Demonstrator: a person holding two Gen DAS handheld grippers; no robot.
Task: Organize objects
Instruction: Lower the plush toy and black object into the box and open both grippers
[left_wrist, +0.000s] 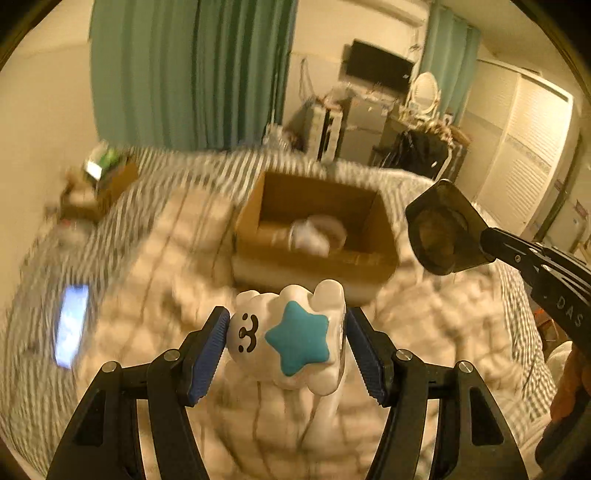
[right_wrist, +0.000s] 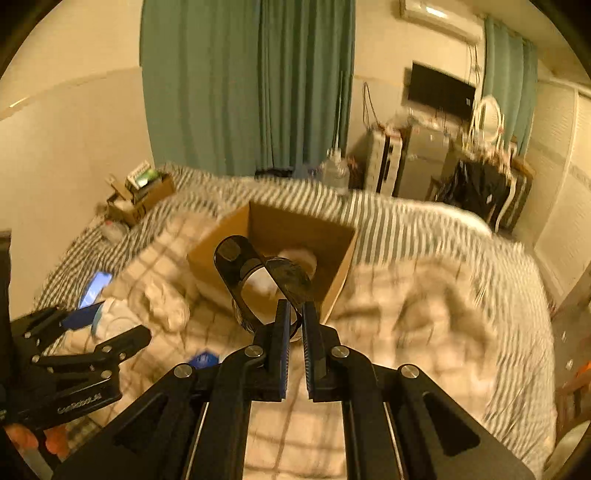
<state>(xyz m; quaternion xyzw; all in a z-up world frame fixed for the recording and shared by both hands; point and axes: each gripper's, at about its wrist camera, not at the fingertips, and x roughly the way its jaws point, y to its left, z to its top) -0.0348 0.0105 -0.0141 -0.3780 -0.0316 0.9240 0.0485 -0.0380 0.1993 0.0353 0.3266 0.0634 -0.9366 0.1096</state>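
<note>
While left gripper (left_wrist: 286, 347) clamps cloud toy (left_wrist: 291, 339), right gripper (right_wrist: 293, 328) pinches dark holder (right_wrist: 258, 273).

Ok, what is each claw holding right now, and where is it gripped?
Left claw: white cloud toy, pinched across its two sides. Right claw: dark sunglasses, clamped at their near end; exact part unclear.

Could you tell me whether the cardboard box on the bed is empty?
No, the cardboard box already holds a white object at its bottom.

Green curtains (right_wrist: 243, 85); wall TV (right_wrist: 439, 90); striped bed (right_wrist: 388, 218); warm light
</note>
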